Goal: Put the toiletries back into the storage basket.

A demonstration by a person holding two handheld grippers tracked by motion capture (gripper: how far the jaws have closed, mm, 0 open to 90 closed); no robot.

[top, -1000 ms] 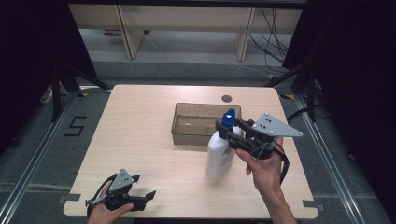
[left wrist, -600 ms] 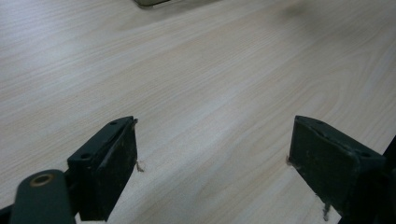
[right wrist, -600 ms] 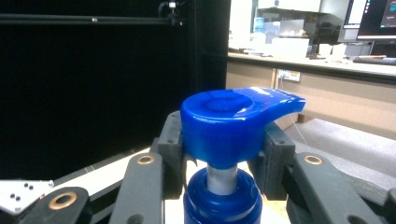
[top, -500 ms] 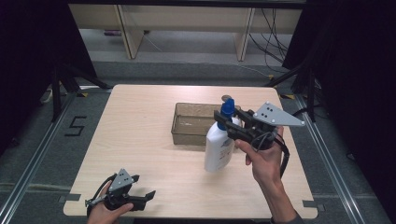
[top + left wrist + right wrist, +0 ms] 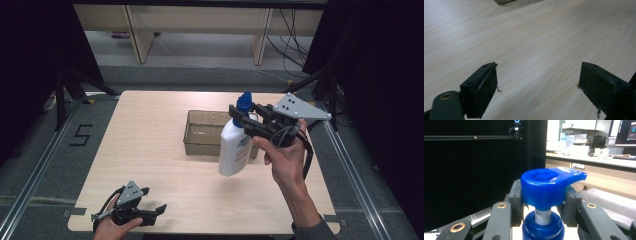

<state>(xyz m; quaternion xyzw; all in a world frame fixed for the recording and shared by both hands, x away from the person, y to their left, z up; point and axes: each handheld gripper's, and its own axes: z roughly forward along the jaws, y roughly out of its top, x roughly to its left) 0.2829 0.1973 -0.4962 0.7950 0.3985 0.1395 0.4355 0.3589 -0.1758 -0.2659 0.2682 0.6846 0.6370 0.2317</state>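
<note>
Right of centre in the high view, the right gripper [image 5: 239,117] clamps the blue pump neck of the white plastic bottle [image 5: 235,148], hanging upright just beside the clear rectangular tub [image 5: 202,135], while the left gripper [image 5: 157,210] rests open at lower left.

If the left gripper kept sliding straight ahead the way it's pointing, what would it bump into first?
Probably nothing soon. The left gripper, fingers open, points low across bare wooden table. The clear plastic bin sits far ahead and off to one side; depth is hard to judge, so it may pass beside it.
</note>
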